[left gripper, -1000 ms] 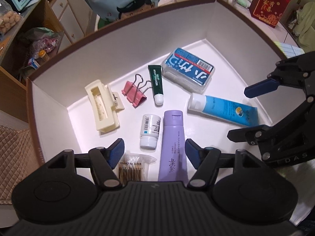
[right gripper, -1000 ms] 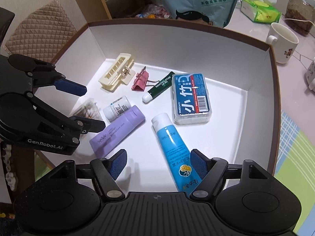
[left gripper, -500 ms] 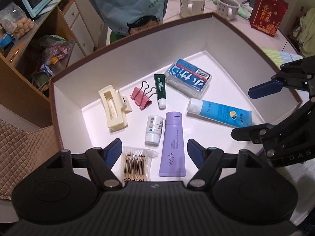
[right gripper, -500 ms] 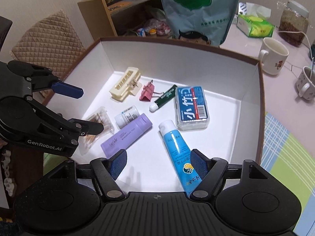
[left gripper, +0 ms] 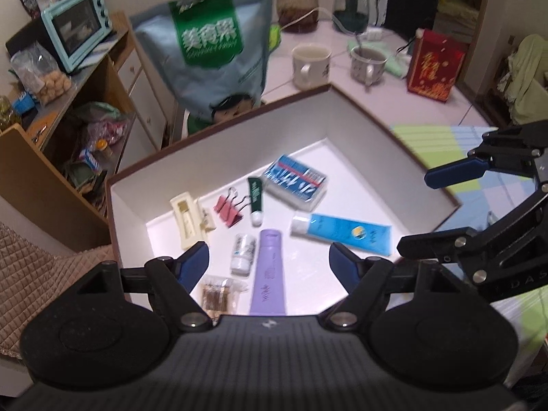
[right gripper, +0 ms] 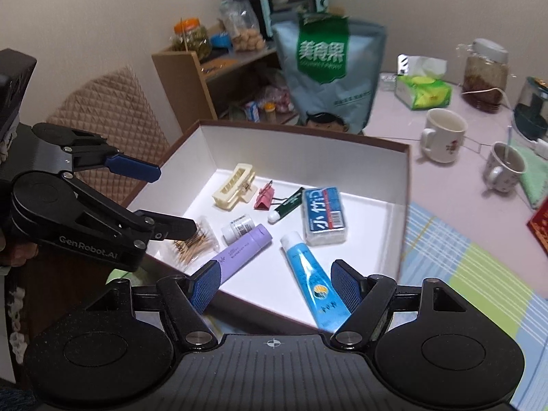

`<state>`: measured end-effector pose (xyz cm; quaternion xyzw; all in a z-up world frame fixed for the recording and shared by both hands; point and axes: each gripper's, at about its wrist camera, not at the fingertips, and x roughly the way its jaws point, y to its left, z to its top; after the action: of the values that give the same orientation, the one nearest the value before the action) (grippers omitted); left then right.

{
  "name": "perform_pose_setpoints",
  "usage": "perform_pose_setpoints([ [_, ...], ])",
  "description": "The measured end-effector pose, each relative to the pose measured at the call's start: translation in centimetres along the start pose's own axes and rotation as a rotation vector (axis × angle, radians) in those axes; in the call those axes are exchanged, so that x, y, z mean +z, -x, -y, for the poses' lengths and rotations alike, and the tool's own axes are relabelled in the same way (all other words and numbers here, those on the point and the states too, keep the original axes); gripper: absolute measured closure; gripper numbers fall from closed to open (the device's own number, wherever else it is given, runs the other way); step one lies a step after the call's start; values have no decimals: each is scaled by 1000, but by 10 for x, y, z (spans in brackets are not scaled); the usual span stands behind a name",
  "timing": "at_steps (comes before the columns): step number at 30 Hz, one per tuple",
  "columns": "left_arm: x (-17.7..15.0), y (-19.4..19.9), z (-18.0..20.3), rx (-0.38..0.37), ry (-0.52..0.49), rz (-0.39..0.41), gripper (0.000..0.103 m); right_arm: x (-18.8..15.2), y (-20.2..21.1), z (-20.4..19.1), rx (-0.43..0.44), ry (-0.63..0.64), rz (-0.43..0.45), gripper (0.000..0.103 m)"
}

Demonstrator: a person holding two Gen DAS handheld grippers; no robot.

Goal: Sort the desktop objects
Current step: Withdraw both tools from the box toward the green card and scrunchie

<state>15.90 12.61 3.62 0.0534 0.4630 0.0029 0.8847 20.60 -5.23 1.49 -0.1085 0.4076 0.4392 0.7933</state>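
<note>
A white box with a brown rim (left gripper: 219,144) (right gripper: 406,185) holds the sorted items: a purple tube (left gripper: 269,270) (right gripper: 243,250), a blue tube (left gripper: 342,233) (right gripper: 308,270), a blue tissue pack (left gripper: 294,183) (right gripper: 323,214), a green-capped small tube (left gripper: 255,198) (right gripper: 287,203), a pink binder clip (left gripper: 227,209) (right gripper: 263,197), a cream hair claw (left gripper: 186,215) (right gripper: 233,185), a small white bottle (left gripper: 243,253) (right gripper: 236,229) and a bag of swabs (left gripper: 217,293) (right gripper: 195,243). My left gripper (left gripper: 269,262) (right gripper: 164,198) and right gripper (right gripper: 274,284) (left gripper: 421,210) hover open above the box, holding nothing.
A large green-and-grey snack bag (left gripper: 212,54) (right gripper: 325,68) stands behind the box. Two mugs (left gripper: 310,65) (right gripper: 441,133), a red carton (left gripper: 433,65), jars and a tissue pack (right gripper: 423,90) sit on the table. A wooden shelf (left gripper: 51,130) and a quilted chair (right gripper: 113,116) stand left.
Both grippers have risen and pulled back from the box, so it looks smaller and more of the room shows. The items inside have not moved.
</note>
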Motion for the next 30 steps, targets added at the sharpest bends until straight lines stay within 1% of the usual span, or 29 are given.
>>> perform_pose_setpoints([
  [6, 1, 16, 27, -25, -19, 42, 26, -21, 44, 28, -45, -72, 60, 29],
  [11, 0, 23, 45, -55, -15, 74, 26, -40, 82, 54, -117, -137, 104, 29],
  [14, -3, 26, 55, -75, -13, 87, 26, -55, 101, 63, -176, -186, 117, 29],
  [17, -7, 28, 65, -101, -14, 97, 26, -74, 112, 66, -221, -211, 107, 29],
  [19, -11, 28, 72, -127, -14, 98, 26, -86, 113, 65, -244, -230, 89, 29],
  [23, -19, 21, 83, -165, -2, 76, 26, -113, 103, 59, -303, -261, 44, 29],
  [27, -31, 11, 90, -204, 5, 37, 26, -142, 83, 48, -367, -290, -12, 29],
  [30, -37, 4, 91, -226, 24, 12, 26, -160, 63, 36, -425, -272, -45, 29],
])
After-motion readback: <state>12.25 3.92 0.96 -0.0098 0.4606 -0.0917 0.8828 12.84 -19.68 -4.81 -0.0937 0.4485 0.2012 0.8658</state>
